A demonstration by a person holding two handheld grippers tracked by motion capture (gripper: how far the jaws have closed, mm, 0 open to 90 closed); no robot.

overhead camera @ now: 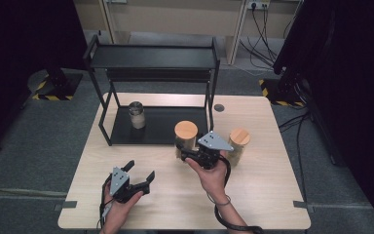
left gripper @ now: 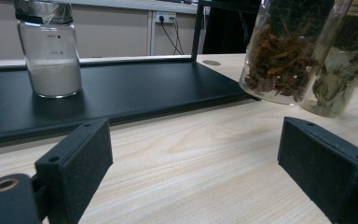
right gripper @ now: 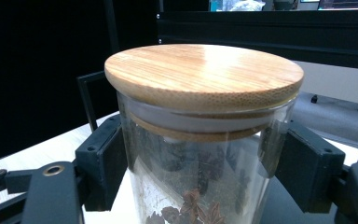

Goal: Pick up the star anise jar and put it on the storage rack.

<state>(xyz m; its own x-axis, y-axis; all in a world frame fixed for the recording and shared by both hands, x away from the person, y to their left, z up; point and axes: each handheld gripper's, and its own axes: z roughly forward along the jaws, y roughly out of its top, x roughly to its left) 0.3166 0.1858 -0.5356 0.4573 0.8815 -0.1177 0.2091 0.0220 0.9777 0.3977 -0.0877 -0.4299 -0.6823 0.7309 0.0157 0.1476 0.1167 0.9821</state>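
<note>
From the high view, our right tool [overhead camera: 191,152] is clenched around the glass jar with the bamboo lid [overhead camera: 186,131], which sits just at the near right corner of the black rack [overhead camera: 152,57], beside its bottom shelf [overhead camera: 163,127]. A second lidded jar [overhead camera: 239,138] stands just to the right on the surface [overhead camera: 175,195]. A jar of white powder [overhead camera: 137,115] already rests on the left part of that shelf. Our left tool [overhead camera: 139,176] waits near the front edge, jaws released and holding nothing.

In the left gripper view, the pads [left gripper: 77,163] stand wide apart over bare wood, with the powder jar [left gripper: 50,51] on the shelf at far left and two jars of dried contents [left gripper: 284,56] at right.

In the right gripper view, both pads [right gripper: 109,163] press the glass wall just below the lid [right gripper: 204,74]; star anise shows inside.

We judge the step to be carrying this jar onto the shelf. To do it well we should keep the jar upright, lift it clear of the shelf's lip, steer around the rack's upright post, and set it down well apart from the powder jar before letting go.
</note>
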